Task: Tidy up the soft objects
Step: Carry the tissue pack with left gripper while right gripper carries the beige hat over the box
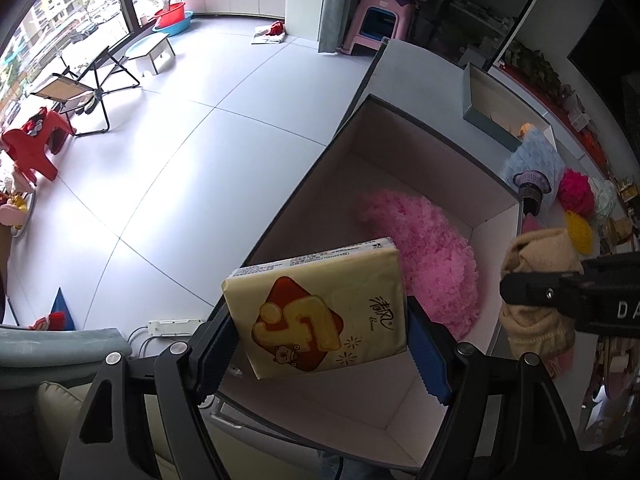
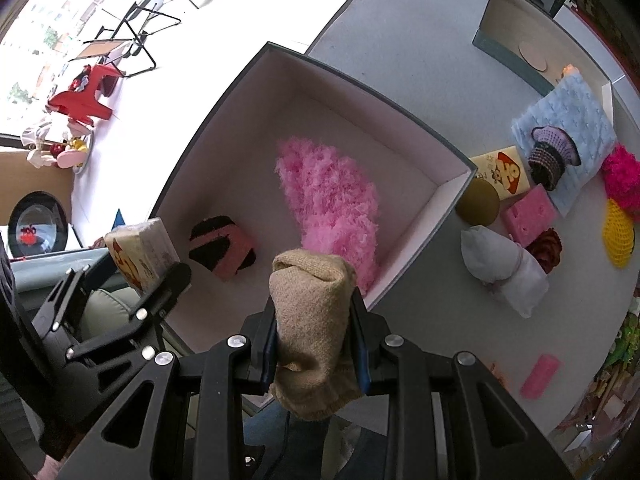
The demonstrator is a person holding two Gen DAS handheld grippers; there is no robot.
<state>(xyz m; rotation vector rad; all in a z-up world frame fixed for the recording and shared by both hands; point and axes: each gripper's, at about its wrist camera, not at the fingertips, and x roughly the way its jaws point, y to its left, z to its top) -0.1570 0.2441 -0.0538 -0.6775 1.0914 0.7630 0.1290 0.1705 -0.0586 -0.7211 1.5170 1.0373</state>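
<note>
My left gripper [image 1: 320, 344] is shut on a yellow tissue pack [image 1: 320, 308] and holds it above the near edge of a large open box [image 1: 400, 136]. The pack also shows in the right wrist view [image 2: 140, 254]. My right gripper [image 2: 314, 344] is shut on a rolled beige sock [image 2: 312, 312], held over the box's near right corner; the sock shows in the left wrist view too [image 1: 536, 292]. Inside the box [image 2: 452, 168] lie a fluffy pink cloth [image 2: 328, 200] and a pink-and-black sponge [image 2: 222, 246].
On the grey table [image 2: 420, 40] right of the box lie a white bundle [image 2: 500, 268], a pink sponge [image 2: 528, 216], an olive ball [image 2: 478, 202], a second tissue pack [image 2: 504, 174], a blue cloth [image 2: 568, 128] and a yellow net [image 2: 618, 236]. A teal box [image 2: 508, 56] stands behind.
</note>
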